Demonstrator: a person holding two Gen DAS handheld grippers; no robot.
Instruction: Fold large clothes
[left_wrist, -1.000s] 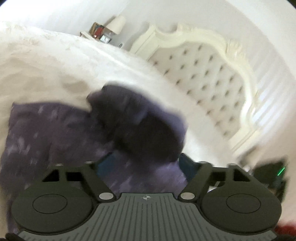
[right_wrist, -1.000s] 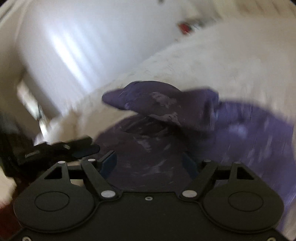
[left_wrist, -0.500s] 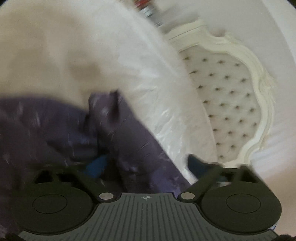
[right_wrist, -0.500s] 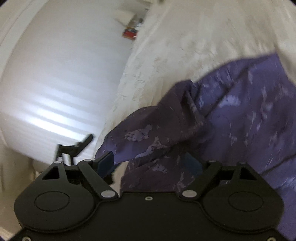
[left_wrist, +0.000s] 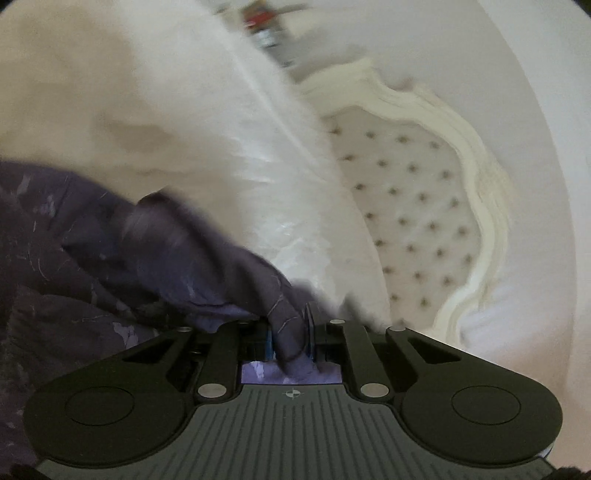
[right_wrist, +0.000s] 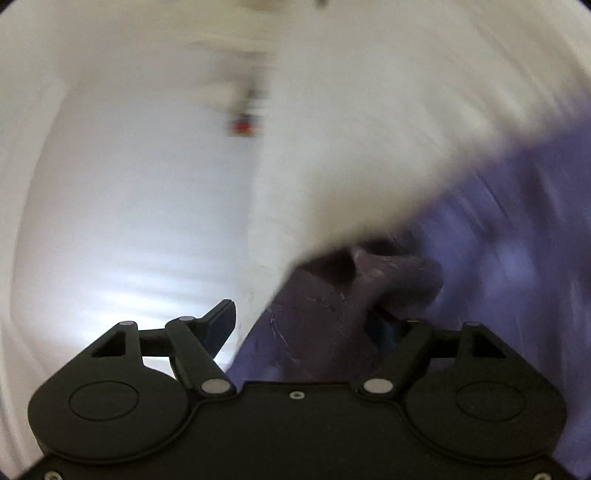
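The left gripper (left_wrist: 289, 341) is clenched on a corner of the purple garment (left_wrist: 92, 266) bunched on the bed (left_wrist: 155, 110), the right gripper (right_wrist: 306, 325) gapes around another fold - a pull now could skew the garment.

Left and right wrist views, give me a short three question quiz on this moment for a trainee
1. True or false: the left gripper is shut on a fold of the purple garment.
2. Multiple choice: how does the right gripper stand? A. shut on the garment; B. open, with purple cloth lying between its fingers; C. out of view.
3. Short answer: what is the garment lying on, and what stands beyond it in the left wrist view?

Key:
1. True.
2. B.
3. A white bedspread; beyond it, a cream tufted headboard.
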